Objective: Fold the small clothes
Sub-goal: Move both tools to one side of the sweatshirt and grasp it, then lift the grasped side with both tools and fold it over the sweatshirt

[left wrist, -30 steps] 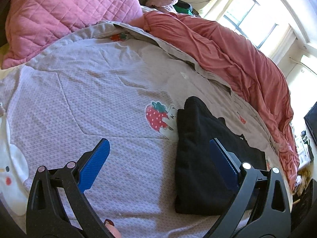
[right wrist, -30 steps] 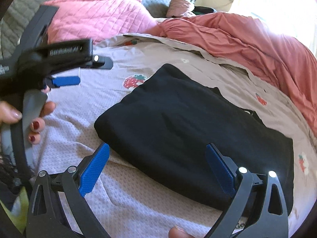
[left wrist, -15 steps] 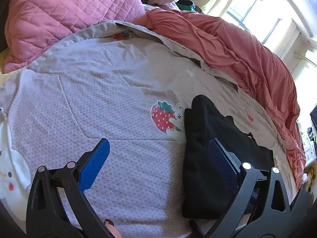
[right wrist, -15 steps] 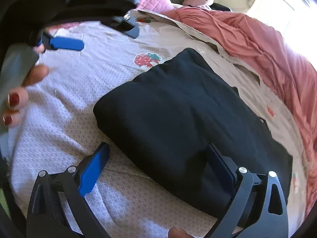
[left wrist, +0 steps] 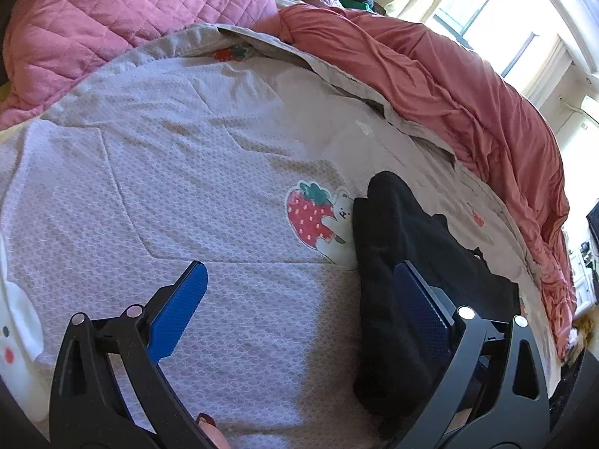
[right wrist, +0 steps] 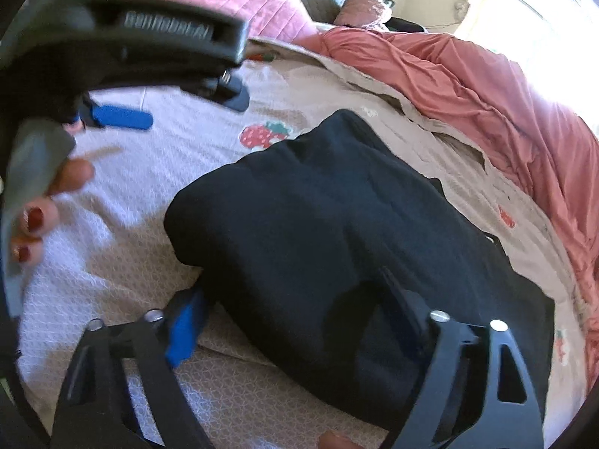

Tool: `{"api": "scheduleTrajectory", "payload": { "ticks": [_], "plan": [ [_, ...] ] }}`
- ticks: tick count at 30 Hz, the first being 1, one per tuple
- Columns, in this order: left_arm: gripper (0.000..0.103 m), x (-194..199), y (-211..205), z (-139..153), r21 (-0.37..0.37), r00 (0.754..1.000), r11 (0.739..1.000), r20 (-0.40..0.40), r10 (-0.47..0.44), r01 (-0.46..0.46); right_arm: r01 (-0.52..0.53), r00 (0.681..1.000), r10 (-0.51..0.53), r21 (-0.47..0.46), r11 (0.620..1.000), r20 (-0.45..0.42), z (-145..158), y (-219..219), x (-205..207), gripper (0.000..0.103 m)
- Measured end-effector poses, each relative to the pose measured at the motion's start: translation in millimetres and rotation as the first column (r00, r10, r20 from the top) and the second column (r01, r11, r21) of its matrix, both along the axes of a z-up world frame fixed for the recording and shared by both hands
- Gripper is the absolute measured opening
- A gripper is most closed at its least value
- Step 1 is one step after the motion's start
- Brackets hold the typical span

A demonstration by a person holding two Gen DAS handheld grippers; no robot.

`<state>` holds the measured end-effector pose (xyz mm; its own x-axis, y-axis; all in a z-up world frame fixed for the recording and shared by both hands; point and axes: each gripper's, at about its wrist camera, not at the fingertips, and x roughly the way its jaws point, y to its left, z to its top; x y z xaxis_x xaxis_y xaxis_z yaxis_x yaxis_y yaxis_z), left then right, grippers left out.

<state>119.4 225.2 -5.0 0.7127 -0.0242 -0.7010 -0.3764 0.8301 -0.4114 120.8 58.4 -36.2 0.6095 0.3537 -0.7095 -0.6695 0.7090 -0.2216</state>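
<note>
- Black garment (right wrist: 337,232) lies partly folded on the quilted bedspread (left wrist: 187,172), one corner just beside the strawberry print (left wrist: 309,219), red duvet (left wrist: 449,75) bunched along the far side.
- Right gripper (right wrist: 295,314) straddles the garment's near folded edge; jaws have just been closing, with a thick roll of cloth between them.
- Cannot tell from the blurred frame whether the pads already press the cloth: left blue pad (right wrist: 185,331) sits at the fold's edge, the other pad is sunk in dark fabric.
- Left gripper (left wrist: 299,310) hangs spread wide above the bedspread, nothing between its pads, right-hand pad over the garment's edge.

Judged next: securing the grip, then carrying the edge over for another fold.

- Finish closing only once all layers sit between the pads; a bite on the top layer alone would likely peel the fold apart.
- Keep the pads low, close to the bedspread, without catching the quilt itself.
- Lift just enough to clear the rest of the garment, then carry the edge across toward the far side, keeping it level.
- Bring the left gripper down onto the opposite part of the cloth to pin it, or to take the other corner so the edge travels evenly.
- Lay down, release, smooth.
- Watch for thick fabric slipping out or bunching.
</note>
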Motion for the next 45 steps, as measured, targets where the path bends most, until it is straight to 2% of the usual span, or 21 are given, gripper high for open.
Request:
{"api": "scheduleTrajectory", "payload": {
  "ticks": [2, 4, 6, 9, 11, 12, 13, 15, 18, 20, 22, 28, 30, 31, 32, 33, 34, 36, 40, 45],
  "plan": [
    [0.093, 1.3, -0.2, -2.4, -0.012, 1.000, 1.000, -0.004, -0.005, 0.005, 0.000, 1.000, 0.001, 0.056, 0.998, -0.018, 5.4, -6.6, 3.1, 0.059],
    [0.093, 2.4, 0.4, -4.9, -0.031, 1.000, 0.999, -0.006, -0.011, 0.011, -0.006, 0.999, 0.010, 0.106, 0.994, -0.035, 10.3, -12.3, 4.9, 0.028],
    [0.093, 2.8, 1.0, -6.9, -0.053, 1.000, 0.998, -0.001, -0.016, 0.016, -0.011, 0.999, 0.019, 0.143, 0.990, -0.049, 13.4, -17.5, 6.5, 0.016],
    [0.093, 6.1, 2.2, -9.8, -0.115, 0.999, 0.993, 0.021, -0.030, 0.032, -0.016, 0.995, 0.035, 0.203, 0.979, -0.090, 15.3, -25.6, 9.1, 0.010],
    [0.093, 11.6, 5.9, -15.2, -0.260, 0.995, 0.962, 0.078, -0.062, 0.080, -0.012, 0.992, 0.042, 0.240, 0.971, -0.119, 15.1, -30.5, 10.4, 0.009],
    [0.093, 15.4, 6.4, -18.3, -0.332, 0.991, 0.937, 0.112, -0.079, 0.113, -0.006, 0.990, 0.042, 0.259, 0.966, -0.132, 14.8, -33.4, 11.7, 0.008],
    [0.093, 18.4, 5.5, -19.9, -0.364, 0.988, 0.922, 0.125, -0.089, 0.129, -0.002, 0.990, 0.040, 0.269, 0.963, -0.138, 14.8, -34.7, 10.8, 0.008],
    [0.093, 30.0, -0.5, -23.2, -0.396, 0.985, 0.904, 0.124, -0.121, 0.160, 0.001, 0.989, 0.041, 0.286, 0.958, -0.141, 15.5, -37.3, 9.1, 0.008],
    [0.093, 46.9, -6.3, -25.2, -0.406, 0.983, 0.896, 0.100, -0.152, 0.180, -0.001, 0.990, 0.044, 0.294, 0.956, -0.137, 15.5, -38.4, 6.4, 0.008],
    [0.093, 60.0, -8.8, -30.5, -0.457, 0.981, 0.868, 0.094, -0.172, 0.196, 0.001, 0.990, 0.042, 0.301, 0.954, -0.137, 15.2, -40.1, 5.3, 0.008],
    [0.093, 69.7, -13.5, -34.7, -0.475, 0.977, 0.854, 0.087, -0.193, 0.211, 0.006, 0.989, 0.039, 0.306, 0.952, -0.140, 14.4, -41.1, 4.4, 0.008],
    [0.068, 78.2, -41.1, -40.9, -0.359, 0.960, 0.894, 0.018, -0.280, 0.268, 0.001, 0.989, 0.042, 0.288, 0.958, -0.142, 11.1, -38.2, 2.0, 0.008],
    [0.044, 78.2, -45.3, -43.0, -0.327, 0.960, 0.907, -0.002, -0.280, 0.264, -0.001, 0.990, 0.041, 0.280, 0.960, -0.138, 11.0, -37.0, 1.1, 0.008],
    [0.040, 78.2, -45.9, -44.5, -0.325, 0.961, 0.909, -0.006, -0.278, 0.261, 0.000, 0.990, 0.040, 0.280, 0.960, -0.138, 10.8, -36.9, 0.4, 0.008],
    [0.029, 77.8, -46.0, -45.5, -0.333, 0.961, 0.906, -0.002, -0.278, 0.262, 0.002, 0.990, 0.039, 0.282, 0.960, -0.139, 10.6, -37.4, 0.3, 0.008],
    [0.022, 77.1, -46.0, -45.4, -0.346, 0.960, 0.900, 0.009, -0.280, 0.266, 0.004, 0.989, 0.038, 0.283, 0.959, -0.141, 10.5, -37.8, 0.2, 0.008],
    [0.018, 76.2, -46.5, -44.4, -0.348, 0.960, 0.898, 0.015, -0.280, 0.267, 0.006, 0.989, 0.036, 0.287, 0.958, -0.141, 10.9, -39.1, -0.1, 0.008],
    [0.014, 70.5, -46.8, -38.5, -0.328, 0.959, 0.904, 0.029, -0.282, 0.275, 0.009, 0.989, 0.033, 0.292, 0.957, -0.141, 12.5, -41.0, -1.1, 0.008],
    [0.014, 59.6, -53.8, -21.0, -0.320, 0.965, 0.911, 0.069, -0.252, 0.261, 0.012, 0.993, 0.026, 0.328, 0.945, -0.113, 23.0, -52.7, -8.9, 0.008],
    [0.014, 63.3, -78.6, 7.8, -0.285, 0.963, 0.920, 0.081, -0.256, 0.268, 0.054, 0.995, -0.016, 0.398, 0.916, -0.099, 40.8, -85.3, -9.0, 0.008]
  ]
}}
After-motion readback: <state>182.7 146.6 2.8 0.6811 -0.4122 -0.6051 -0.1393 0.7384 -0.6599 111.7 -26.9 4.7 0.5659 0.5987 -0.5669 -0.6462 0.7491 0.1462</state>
